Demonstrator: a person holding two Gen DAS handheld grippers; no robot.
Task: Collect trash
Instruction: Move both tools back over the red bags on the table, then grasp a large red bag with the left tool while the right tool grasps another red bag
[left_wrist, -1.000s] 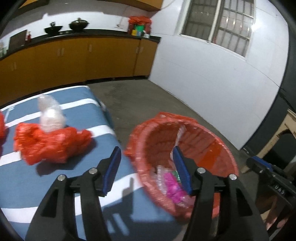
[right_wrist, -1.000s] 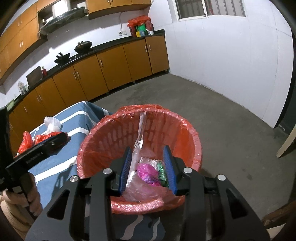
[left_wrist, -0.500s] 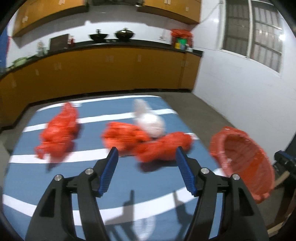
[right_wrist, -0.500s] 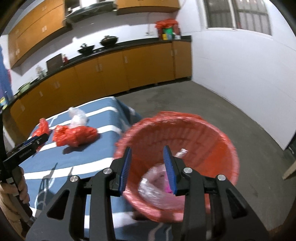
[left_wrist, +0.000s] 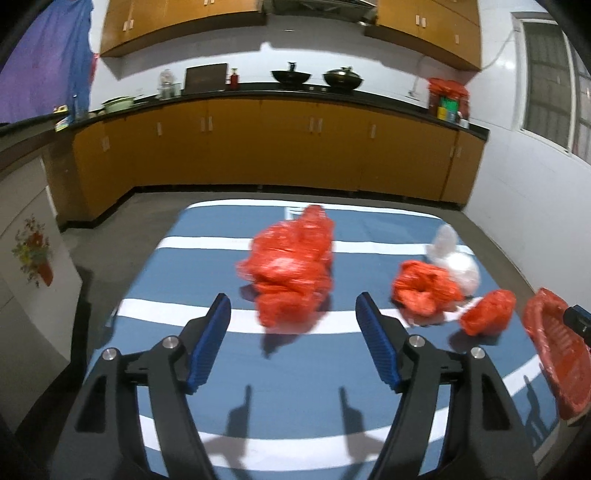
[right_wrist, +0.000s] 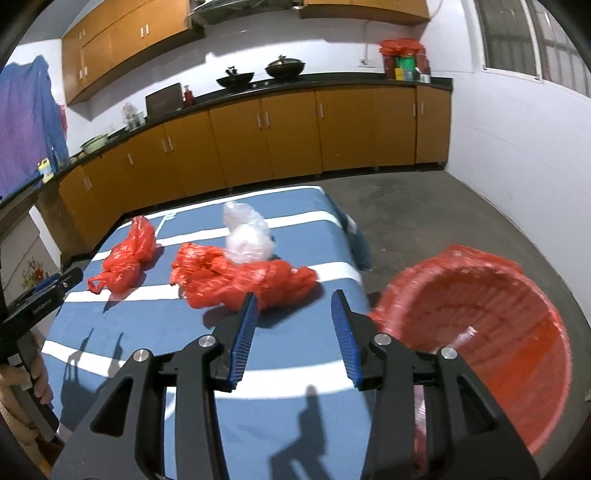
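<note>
The left gripper (left_wrist: 293, 306) hangs above the blue striped table (left_wrist: 295, 384) with its jaws spread wide and nothing between them, a crumpled red plastic bag (left_wrist: 291, 269) lying just beyond its fingertips. The right gripper (right_wrist: 293, 304) is likewise open and empty, a second red bag (right_wrist: 240, 277) lying just past its tips with a clear plastic bag (right_wrist: 247, 236) against it. The red-lined waste basket (right_wrist: 480, 332) stands off the table's right edge.
</note>
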